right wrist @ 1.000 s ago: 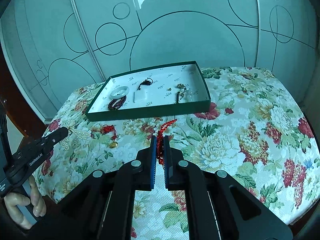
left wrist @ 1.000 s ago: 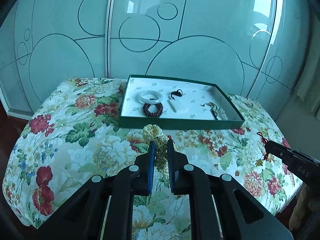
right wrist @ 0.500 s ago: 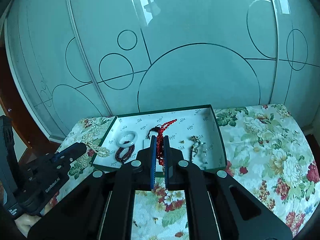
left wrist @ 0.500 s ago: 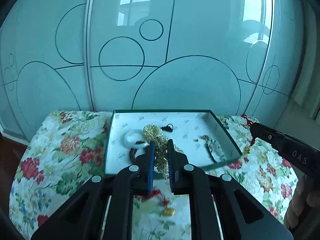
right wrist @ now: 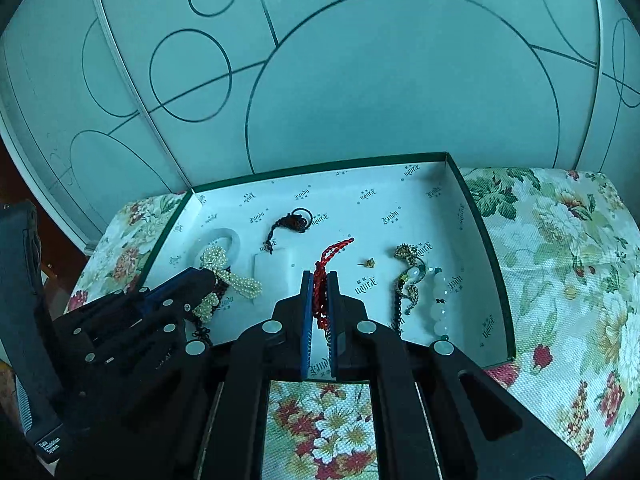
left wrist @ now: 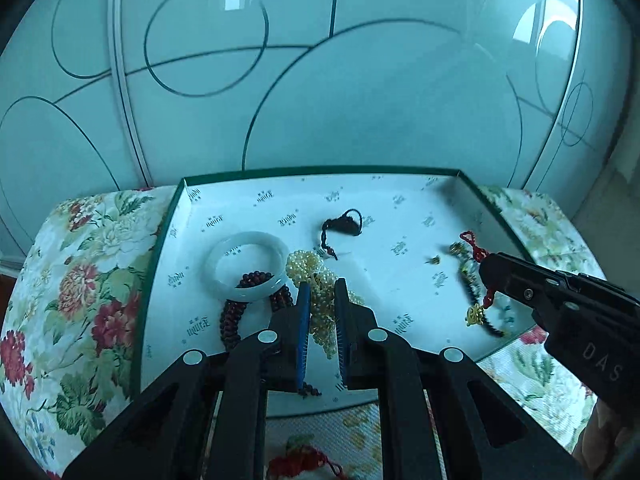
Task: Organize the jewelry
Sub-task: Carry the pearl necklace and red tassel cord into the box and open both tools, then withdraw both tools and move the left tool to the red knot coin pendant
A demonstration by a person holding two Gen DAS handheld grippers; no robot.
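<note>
**Two grippers over the box, each clamped on a strand**

Holding both tools above the green-rimmed box (left wrist: 160, 248), we are looking down into its white printed lining. We are taking that box as our landmark for everything else.

Our left gripper (left wrist: 320, 292) is pinching the pearl bead strand (left wrist: 316, 280) between its blue-lined jaws, and the strand is bunching above the fingertips and trailing down between them, over the near left part of the box. Our right gripper (right wrist: 319, 280) is squeezing the red cord (right wrist: 326, 256); the jaws are pressed together on it, with the cord's twisted end sticking up past the tips over the middle of the box. In the left wrist view a gold charm (left wrist: 476, 314) is dangling below that tool on the cord.

Inside the box, toward its left side, the white bangle (left wrist: 244, 264) is lying partly on the dark red bead bracelet (left wrist: 236, 316). Near the back wall, at the centre, the black cord pendant (right wrist: 294, 222) is resting with its white slab just in front of it. Toward the right wall, the gold and green trinket (right wrist: 410, 276) and the pale bead bracelet (right wrist: 438, 304) are lying side by side, with a small gold stud (right wrist: 370, 263) just left of them.

The box is sitting on a floral cloth (right wrist: 560, 260), in front of the frosted glass doors (right wrist: 360, 80).
</note>
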